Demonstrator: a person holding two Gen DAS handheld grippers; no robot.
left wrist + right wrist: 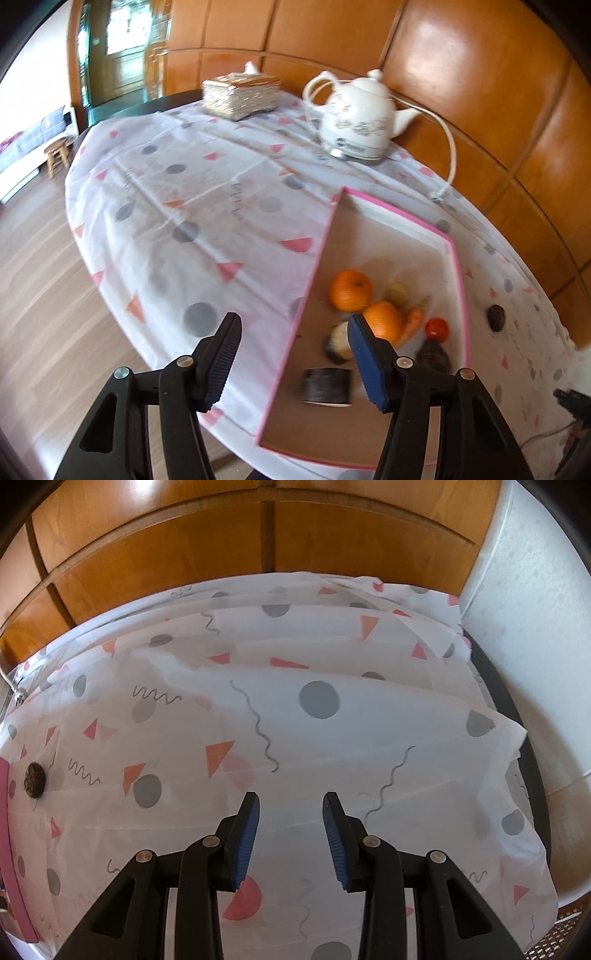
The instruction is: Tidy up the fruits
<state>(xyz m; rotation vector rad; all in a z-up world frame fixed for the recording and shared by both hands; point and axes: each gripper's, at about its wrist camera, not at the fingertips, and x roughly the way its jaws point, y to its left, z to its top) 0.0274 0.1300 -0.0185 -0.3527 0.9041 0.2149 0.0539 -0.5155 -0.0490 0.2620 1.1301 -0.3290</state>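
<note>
Your surface (207, 206) is a round one under a thin white cloth (295, 738) with grey dots and pink triangles; the cloth lies rumpled and folded on the right view, so expect it to slide if you drag anything across it. On it, at the left view's right side, sits a shallow pink-edged box (460, 266) with a brown floor, and the produce is gathered in its near corner. Behind stand a white kettle (356, 118) with a cord and a woven tissue box (240, 94); leave both alone.

In the box, two oranges (351, 290) lie just beside each other. They are firm, round and apt to roll, so take each across its widest part with a modest squeeze. A carrot (413, 322) leans against the nearer orange: stiff, best gripped mid-length. The tomato (436, 328) is the soft, smooth one; close on it gently or it may bruise. A pale yellowish fruit (397, 294) sits behind them, too blurred to name. A dark spool-like roll (327, 380) and two dark lumps near it are not clearly fruit. One small dark round thing (35, 780) lies alone on the cloth outside the box.

Your left gripper (295, 360) hangs over the box's near edge, jaws spread wide and holding nothing. Your right gripper (291, 840) hovers over bare cloth, well apart from the fruit, jaws likewise apart and empty.
</note>
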